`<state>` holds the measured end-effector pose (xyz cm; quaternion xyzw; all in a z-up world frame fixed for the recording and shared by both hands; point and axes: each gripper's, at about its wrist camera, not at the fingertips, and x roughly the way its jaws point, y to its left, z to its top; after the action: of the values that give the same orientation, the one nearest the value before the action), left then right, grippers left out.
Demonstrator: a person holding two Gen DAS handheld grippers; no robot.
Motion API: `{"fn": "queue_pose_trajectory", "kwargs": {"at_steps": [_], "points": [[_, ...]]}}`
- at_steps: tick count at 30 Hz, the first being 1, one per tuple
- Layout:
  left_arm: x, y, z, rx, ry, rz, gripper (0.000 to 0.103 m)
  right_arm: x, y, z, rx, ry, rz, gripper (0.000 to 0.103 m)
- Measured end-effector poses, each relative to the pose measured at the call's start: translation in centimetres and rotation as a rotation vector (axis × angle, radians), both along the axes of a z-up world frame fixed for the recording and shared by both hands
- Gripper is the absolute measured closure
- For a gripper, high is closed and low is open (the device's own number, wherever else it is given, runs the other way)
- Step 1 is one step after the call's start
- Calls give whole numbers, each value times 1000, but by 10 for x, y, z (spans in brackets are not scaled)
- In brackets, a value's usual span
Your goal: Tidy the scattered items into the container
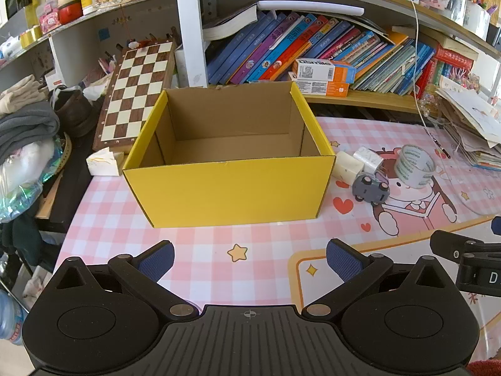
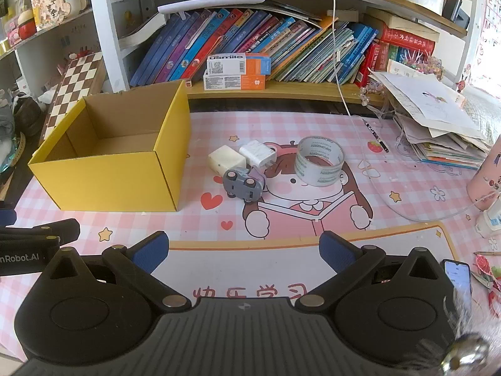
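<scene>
Jaws of left gripper (image 1: 250, 258) and right gripper (image 2: 244, 249) are spread, empty. Open yellow cardboard box (image 2: 109, 181) is unfilled; grey toy car (image 2: 243, 184) is noted beside it.

Your right tongs (image 2: 242, 252) stand wide open above the bench (image 2: 407, 235), with nothing between the blue pads (image 2: 335, 250). Ahead of them the yellow box (image 2: 106, 181) sits open on the left. Just beside it lie two white blocks (image 2: 227, 159), a grey toy car (image 2: 244, 185) and a tape roll (image 2: 319, 161).
</scene>
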<state>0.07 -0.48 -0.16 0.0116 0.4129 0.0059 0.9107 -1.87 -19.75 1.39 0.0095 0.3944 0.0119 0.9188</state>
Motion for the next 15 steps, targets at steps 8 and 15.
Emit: {"fn": "queue_pose_trajectory", "kwargs": {"at_steps": [8, 15], "points": [[1, 1, -1, -2, 0, -2, 0, 4, -1, 0, -2, 3, 4, 0], [1, 0, -1, -4, 5, -4, 0, 4, -1, -1, -1, 2, 0, 0]]}}
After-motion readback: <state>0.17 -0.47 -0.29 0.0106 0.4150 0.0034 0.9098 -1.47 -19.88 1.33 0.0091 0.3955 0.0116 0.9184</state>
